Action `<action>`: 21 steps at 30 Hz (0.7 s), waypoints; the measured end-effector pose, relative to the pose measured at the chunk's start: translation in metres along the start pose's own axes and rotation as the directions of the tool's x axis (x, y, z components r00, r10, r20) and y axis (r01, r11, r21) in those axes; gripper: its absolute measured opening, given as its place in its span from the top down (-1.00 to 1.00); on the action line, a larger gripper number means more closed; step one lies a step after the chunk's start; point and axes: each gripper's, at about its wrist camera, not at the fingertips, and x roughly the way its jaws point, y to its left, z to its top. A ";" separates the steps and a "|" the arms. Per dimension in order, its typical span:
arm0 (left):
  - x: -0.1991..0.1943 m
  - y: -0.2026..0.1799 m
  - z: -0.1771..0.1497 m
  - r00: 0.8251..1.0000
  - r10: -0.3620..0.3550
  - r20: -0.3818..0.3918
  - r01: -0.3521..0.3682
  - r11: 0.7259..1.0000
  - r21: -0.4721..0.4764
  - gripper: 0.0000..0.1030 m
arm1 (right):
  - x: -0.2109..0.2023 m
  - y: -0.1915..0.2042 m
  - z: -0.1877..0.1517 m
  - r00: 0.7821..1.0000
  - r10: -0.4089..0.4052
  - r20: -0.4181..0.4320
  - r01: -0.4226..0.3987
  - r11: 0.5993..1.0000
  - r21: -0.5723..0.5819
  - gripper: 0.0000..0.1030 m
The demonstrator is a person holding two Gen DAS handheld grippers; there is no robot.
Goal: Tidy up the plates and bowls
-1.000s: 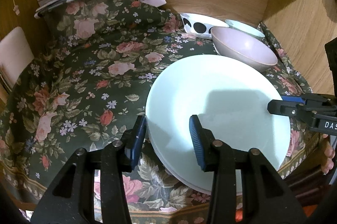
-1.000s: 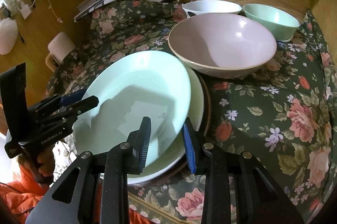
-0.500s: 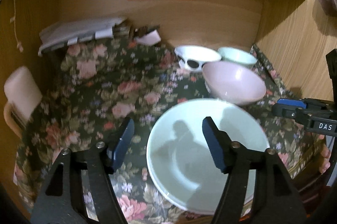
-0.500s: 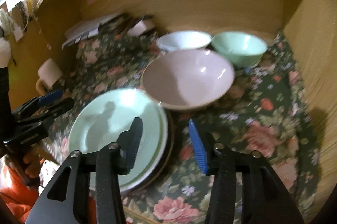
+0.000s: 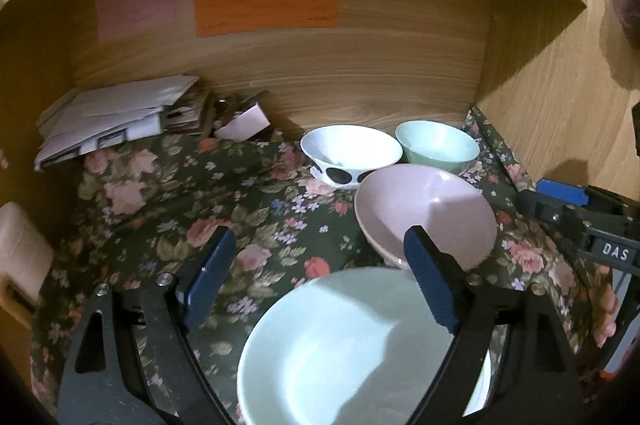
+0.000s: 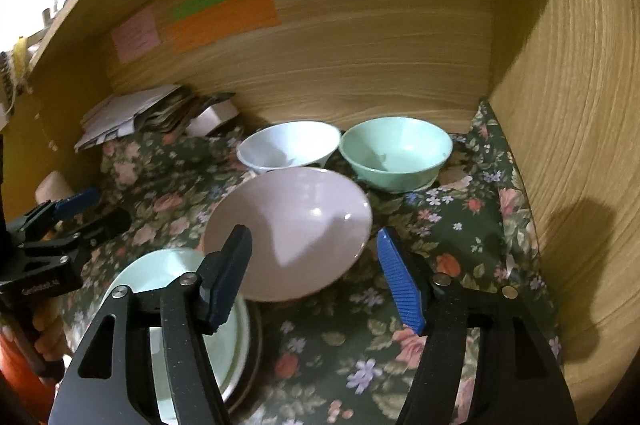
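A stack of pale green plates (image 5: 340,349) (image 6: 168,277) lies at the front edge of the flowered cloth. Behind it stands a wide pink bowl (image 5: 424,213) (image 6: 288,225), and further back a white bowl with black spots (image 5: 352,153) (image 6: 288,145) beside a mint bowl (image 5: 438,145) (image 6: 396,151). My left gripper (image 5: 320,277) hangs above the plates' far rim, jaws opening, nothing between them. My right gripper (image 6: 312,277) hovers over the pink bowl's near rim, jaws opening, nothing gripped. Each gripper shows at the other view's edge.
Wooden walls close the nook at the back and right. A pile of papers (image 5: 116,117) and a small box (image 5: 244,123) lie at the back left. A cream mug (image 5: 20,257) stands at the left edge. Coloured notes (image 5: 264,9) hang on the back wall.
Both grippers have let go of the top plate, opened and pulled back and up. The plate now lies on the stack. More of the back wall shows.
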 end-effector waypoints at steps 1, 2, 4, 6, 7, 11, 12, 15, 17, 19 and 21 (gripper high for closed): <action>0.006 -0.001 0.002 1.000 -0.002 -0.010 0.002 1.000 0.000 -0.68 | 0.002 -0.002 0.001 1.000 -0.003 -0.001 0.003 1.000 0.001 -0.28; 0.013 -0.002 0.003 1.000 -0.005 -0.022 0.005 1.000 0.002 -0.68 | 0.004 -0.004 0.001 1.000 -0.009 -0.004 0.009 1.000 0.000 -0.28; 0.027 -0.005 0.006 0.999 -0.014 -0.050 0.014 1.000 0.008 -0.68 | 0.011 -0.008 0.001 1.000 -0.023 -0.010 0.023 1.000 0.000 -0.28; 0.039 -0.009 0.008 0.997 -0.023 -0.074 0.024 1.000 0.016 -0.68 | 0.018 -0.013 0.000 0.999 -0.027 -0.021 0.027 1.000 0.012 -0.29; 0.046 -0.011 0.009 0.996 -0.025 -0.088 0.027 0.999 0.019 -0.68 | 0.022 -0.015 0.000 0.999 -0.024 -0.027 0.024 1.000 0.020 -0.29; 0.069 -0.018 0.011 0.992 -0.026 -0.127 0.030 0.999 0.030 -0.59 | 0.043 -0.022 -0.002 0.998 -0.018 -0.065 0.020 0.999 0.040 -0.29; 0.074 -0.019 0.011 0.990 -0.026 -0.140 0.031 0.999 0.031 -0.50 | 0.047 -0.023 -0.002 0.997 -0.017 -0.072 0.020 0.999 0.040 -0.29; 0.091 -0.020 0.011 0.982 -0.038 -0.187 0.043 0.999 0.025 -0.32 | 0.060 -0.025 -0.005 0.995 -0.011 -0.098 0.016 0.999 0.045 -0.28; 0.101 -0.020 0.011 0.975 -0.047 -0.217 0.052 0.998 0.017 -0.23 | 0.065 -0.027 -0.006 0.994 -0.006 -0.111 0.012 0.999 0.047 -0.28; 0.109 -0.022 0.011 0.971 -0.050 -0.236 0.055 0.998 0.017 -0.10 | 0.070 -0.029 -0.008 0.992 0.006 -0.128 0.002 0.998 0.065 -0.28; 0.115 -0.023 0.010 0.967 -0.052 -0.249 0.059 0.998 0.018 -0.08 | 0.072 -0.032 -0.010 0.991 0.018 -0.135 -0.007 0.996 0.084 -0.23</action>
